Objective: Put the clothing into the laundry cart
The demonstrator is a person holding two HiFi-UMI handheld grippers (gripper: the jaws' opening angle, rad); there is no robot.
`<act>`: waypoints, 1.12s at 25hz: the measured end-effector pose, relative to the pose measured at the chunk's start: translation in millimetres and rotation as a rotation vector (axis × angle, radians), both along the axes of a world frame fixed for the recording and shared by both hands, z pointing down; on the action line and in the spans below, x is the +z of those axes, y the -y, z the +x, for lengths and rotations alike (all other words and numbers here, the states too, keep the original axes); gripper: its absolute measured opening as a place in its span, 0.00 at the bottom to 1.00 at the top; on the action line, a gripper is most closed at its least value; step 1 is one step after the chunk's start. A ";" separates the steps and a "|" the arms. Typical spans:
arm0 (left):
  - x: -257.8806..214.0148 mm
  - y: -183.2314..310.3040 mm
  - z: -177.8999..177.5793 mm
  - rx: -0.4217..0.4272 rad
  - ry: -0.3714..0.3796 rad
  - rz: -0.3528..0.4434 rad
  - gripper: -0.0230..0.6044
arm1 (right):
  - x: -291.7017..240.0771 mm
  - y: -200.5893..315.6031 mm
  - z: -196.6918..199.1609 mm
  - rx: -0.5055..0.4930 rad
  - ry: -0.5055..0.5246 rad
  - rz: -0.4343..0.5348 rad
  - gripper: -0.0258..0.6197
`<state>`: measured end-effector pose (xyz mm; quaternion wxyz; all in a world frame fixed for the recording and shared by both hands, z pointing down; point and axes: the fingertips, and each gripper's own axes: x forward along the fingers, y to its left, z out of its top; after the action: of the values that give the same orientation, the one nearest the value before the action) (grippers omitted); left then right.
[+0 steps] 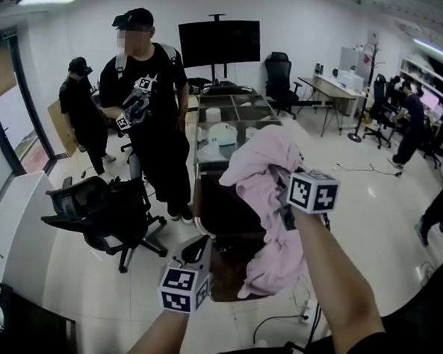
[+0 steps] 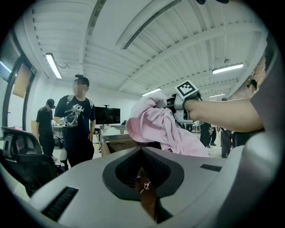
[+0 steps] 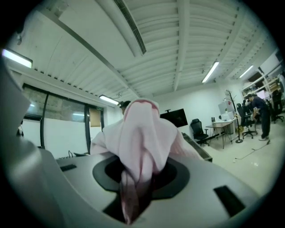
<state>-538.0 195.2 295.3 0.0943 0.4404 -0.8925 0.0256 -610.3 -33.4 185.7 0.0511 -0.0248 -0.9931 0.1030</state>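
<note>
Pink cloth fills the fingers of the right gripper (image 3: 135, 198): they are clamped on a bunched fold of the pink garment (image 3: 141, 138), and the rest of it billows above them and hangs loose around them. Under and just beyond those fingers stands the laundry cart (image 1: 218, 206), its dark bin open. The left gripper (image 2: 145, 196) sits lower, on the near side of the cart, with its fingers pressed together on nothing. By my reading the garment is lifted but not yet in. What remains is to lower it over the bin and release it.
</note>
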 end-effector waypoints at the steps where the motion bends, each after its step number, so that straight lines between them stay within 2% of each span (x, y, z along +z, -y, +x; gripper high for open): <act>1: 0.0 2.2 -2.5 -0.009 0.000 -0.002 0.04 | 9.2 4.8 -9.2 0.008 -0.033 0.010 0.28; 6: 2.9 7.0 -8.2 -0.045 0.001 -0.014 0.04 | 55.9 17.1 -37.6 0.012 -0.182 0.061 0.37; 10: 6.6 10.3 -6.5 -0.059 -0.005 -0.018 0.04 | 77.5 13.5 -42.9 -0.029 -0.238 0.092 0.49; 11: 7.4 11.7 -6.0 -0.062 -0.006 -0.018 0.04 | 79.5 12.4 -43.4 -0.039 -0.243 0.100 0.50; 19: 7.9 31.3 -2.9 -0.062 -0.003 -0.013 0.04 | 57.4 20.7 -35.7 -0.064 -0.156 0.106 0.50; 27: 1.6 50.4 -4.7 -0.051 -0.009 0.000 0.04 | 45.7 28.5 -3.3 -0.085 -0.119 0.068 0.49; 28: 1.6 52.7 -4.1 -0.046 -0.008 0.003 0.04 | 45.9 28.7 2.4 -0.092 -0.111 0.056 0.44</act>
<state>-542.1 142.6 296.9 0.0981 0.4198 -0.9021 0.0203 -607.9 -62.1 231.6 0.1113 -0.0632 -0.9890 0.0738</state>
